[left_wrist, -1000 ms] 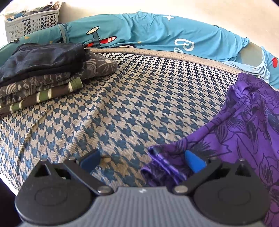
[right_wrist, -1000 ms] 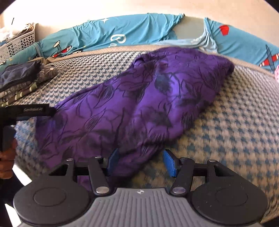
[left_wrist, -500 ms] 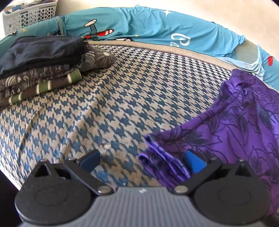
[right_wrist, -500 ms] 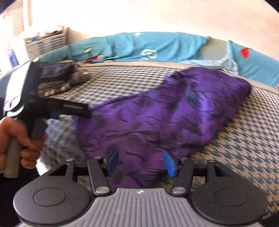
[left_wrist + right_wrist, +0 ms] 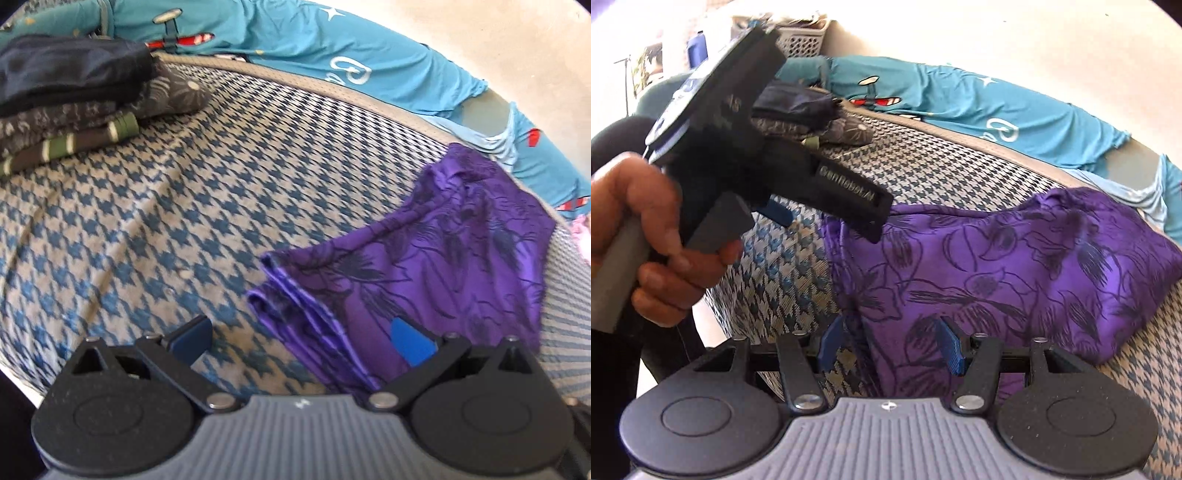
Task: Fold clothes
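A purple garment [image 5: 443,258] with a dark flower print lies crumpled on the houndstooth bedcover [image 5: 184,206]. Its layered, folded edge [image 5: 303,317] sits between the wide-apart fingers of my left gripper [image 5: 300,338], close to the right pad; nothing is pinched. In the right wrist view the same garment [image 5: 1015,266] spreads to the right. My right gripper [image 5: 890,345] hovers at its near end, jaws half apart. Its left pad is over the bedcover and its right pad over the cloth, not pressing. A hand [image 5: 646,240] holds the left gripper [image 5: 831,218] at the garment's left edge.
A stack of folded dark clothes [image 5: 74,96] sits at the bed's far left corner. A teal sheet with plane prints [image 5: 295,48] runs along the wall behind. A white laundry basket [image 5: 801,40] stands beyond the stack. The bed's near edge [image 5: 738,317] drops off by the right gripper.
The right gripper swung left and rolled, bringing the hand and left gripper large into its view. The left gripper tilted further down; the garment's folded edge now sits more between its fingers.
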{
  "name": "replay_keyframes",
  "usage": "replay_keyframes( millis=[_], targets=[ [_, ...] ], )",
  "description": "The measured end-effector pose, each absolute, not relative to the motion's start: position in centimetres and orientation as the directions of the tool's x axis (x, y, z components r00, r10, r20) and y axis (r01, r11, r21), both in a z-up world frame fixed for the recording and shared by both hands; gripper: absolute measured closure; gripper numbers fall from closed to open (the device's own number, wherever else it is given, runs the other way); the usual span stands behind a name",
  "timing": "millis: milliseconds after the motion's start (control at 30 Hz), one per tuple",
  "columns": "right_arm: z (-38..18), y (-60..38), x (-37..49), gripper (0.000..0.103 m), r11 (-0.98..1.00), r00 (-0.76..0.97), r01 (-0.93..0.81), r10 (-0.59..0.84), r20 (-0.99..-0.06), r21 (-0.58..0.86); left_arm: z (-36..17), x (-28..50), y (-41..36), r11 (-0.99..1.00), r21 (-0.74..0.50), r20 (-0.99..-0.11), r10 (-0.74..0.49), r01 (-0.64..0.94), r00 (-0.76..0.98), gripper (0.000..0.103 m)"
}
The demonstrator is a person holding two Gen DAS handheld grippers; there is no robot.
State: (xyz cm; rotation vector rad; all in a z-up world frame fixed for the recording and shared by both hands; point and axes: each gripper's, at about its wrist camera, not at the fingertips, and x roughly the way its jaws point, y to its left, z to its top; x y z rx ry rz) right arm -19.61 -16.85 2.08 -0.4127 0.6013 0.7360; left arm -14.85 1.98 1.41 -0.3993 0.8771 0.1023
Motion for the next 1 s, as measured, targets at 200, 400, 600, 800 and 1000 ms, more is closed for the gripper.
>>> replay_keyframes(
  millis=[200,400,600,800,1000],
  targets=[
    [0.6,-15.0,-20.3,0.048,0.599,0.592,-0.757,0.459,-0.662,-0.262,1.5,-15.0,2.5,0.894,-0.390,-0.755,-0.173,-0.221,0.632,0.000],
    [-1.1,-14.0,-20.9,0.049,0.540,0.657,-0.732,0.397,-0.641,-0.415,1.4,-15.1,2.7,0.870,-0.452,-0.743,-0.245,-0.197,0.623,0.000],
    [-0.8,-14.3,-20.5,0.071,0.567,0.672,-0.717,0.406,-0.620,-0.406,1.4,-15.4,3.1,0.843,-0.500,-0.730,-0.287,-0.199,0.620,0.000],
    [1.0,-15.4,-19.2,0.088,0.676,0.667,-0.688,0.444,-0.599,-0.264,1.3,-15.7,3.4,0.796,-0.573,-0.703,-0.357,-0.193,0.615,0.000],
    [2.7,-16.9,-17.9,0.088,0.744,0.637,-0.662,0.500,-0.587,-0.084,1.0,-15.7,3.3,0.722,-0.673,-0.644,-0.463,-0.163,0.609,0.000]
  ],
)
